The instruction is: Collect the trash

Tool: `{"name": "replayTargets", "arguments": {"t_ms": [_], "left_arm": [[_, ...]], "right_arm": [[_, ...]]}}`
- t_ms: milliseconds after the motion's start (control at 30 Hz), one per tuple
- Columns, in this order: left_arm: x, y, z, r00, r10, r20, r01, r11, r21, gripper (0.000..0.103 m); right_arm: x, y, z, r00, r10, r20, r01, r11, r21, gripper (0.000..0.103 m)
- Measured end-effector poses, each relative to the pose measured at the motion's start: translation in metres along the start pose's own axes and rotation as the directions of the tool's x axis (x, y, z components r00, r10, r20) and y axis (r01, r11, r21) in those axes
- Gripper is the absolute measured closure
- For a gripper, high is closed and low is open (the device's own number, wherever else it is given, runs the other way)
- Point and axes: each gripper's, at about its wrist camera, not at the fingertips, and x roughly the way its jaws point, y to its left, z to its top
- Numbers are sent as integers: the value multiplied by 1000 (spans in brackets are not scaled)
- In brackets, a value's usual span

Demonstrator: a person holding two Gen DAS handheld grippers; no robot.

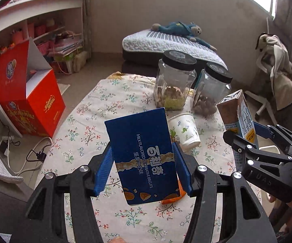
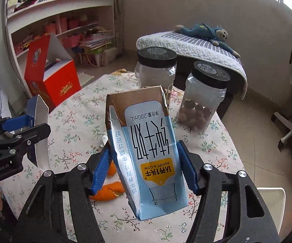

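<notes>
A dark blue biscuit box (image 1: 141, 154) is clamped between the blue pads of my left gripper (image 1: 142, 144), lifted above the floral tablecloth (image 1: 89, 125). A light blue milk carton (image 2: 146, 151), printed upside down, sits between the pads of my right gripper (image 2: 143, 145), also off the table. In the left wrist view the right gripper (image 1: 241, 131) appears at the right edge with the carton (image 1: 235, 109). In the right wrist view the left gripper (image 2: 34, 124) is at the left with the box (image 2: 41, 137) edge-on. Orange peel (image 2: 109, 192) lies on the cloth beneath. A paper cup (image 1: 184, 129) lies on its side.
Two clear jars with black lids (image 1: 174, 81) (image 1: 212, 89) stand at the table's far end. An open red carton (image 1: 32, 105) stands on the floor at the left, near cables (image 1: 34, 154) and shelves (image 1: 34, 6). A white chair (image 2: 287, 129) stands to the right.
</notes>
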Motion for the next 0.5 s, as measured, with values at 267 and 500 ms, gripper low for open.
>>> {"name": "replayTargets", "arguments": {"t_ms": [267, 500], "left_arm": [[-28, -25, 8, 977, 88, 194, -95, 995, 28, 46], [-49, -50, 7, 931, 138, 339, -164, 985, 48, 46]], "right_arm": [[-39, -10, 1, 987, -61, 151, 51, 996, 70, 43], [-64, -29, -1, 960, -141, 240, 108, 984, 144, 43]]}}
